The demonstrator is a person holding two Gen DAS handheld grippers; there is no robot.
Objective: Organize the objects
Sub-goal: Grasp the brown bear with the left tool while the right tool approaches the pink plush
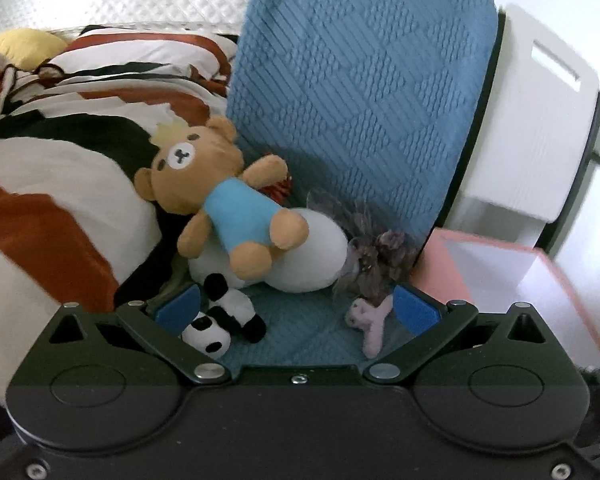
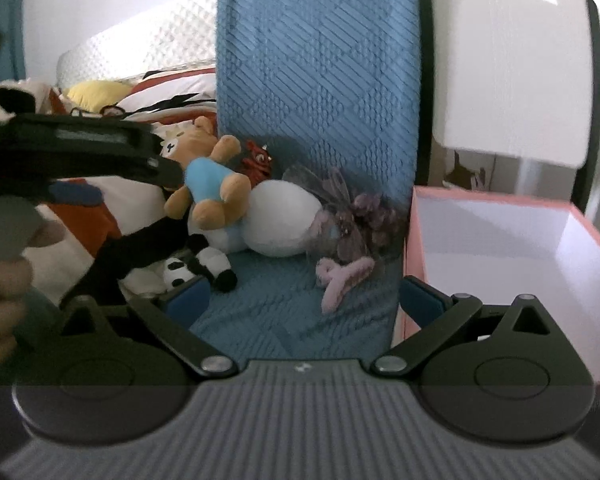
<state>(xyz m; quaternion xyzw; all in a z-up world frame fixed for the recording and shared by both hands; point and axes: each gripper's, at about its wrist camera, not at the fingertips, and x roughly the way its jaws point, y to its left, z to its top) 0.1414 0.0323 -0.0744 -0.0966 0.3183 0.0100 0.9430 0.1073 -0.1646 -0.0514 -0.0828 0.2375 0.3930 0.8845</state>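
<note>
A brown teddy bear (image 1: 224, 196) in a blue shirt lies on a white plush (image 1: 304, 252) on the blue mat (image 1: 300, 328). A small panda plush (image 1: 220, 320) lies at the front left. A pink hair claw (image 1: 370, 320) and a purple fabric bundle (image 1: 376, 256) lie at the right. My left gripper (image 1: 296, 308) is open and empty, just before the panda and claw. My right gripper (image 2: 304, 300) is open and empty, facing the claw (image 2: 340, 276), bear (image 2: 208, 184), panda (image 2: 196, 268) and a red toy (image 2: 256, 160). The left gripper's body (image 2: 80, 152) shows at the left.
A pink open box (image 2: 500, 236) with a white inside stands right of the mat, also in the left wrist view (image 1: 496, 264). A striped quilt (image 1: 40, 200) lies left. A blue cushion (image 1: 360, 80) stands upright behind the toys. A white appliance (image 1: 540, 120) is behind the box.
</note>
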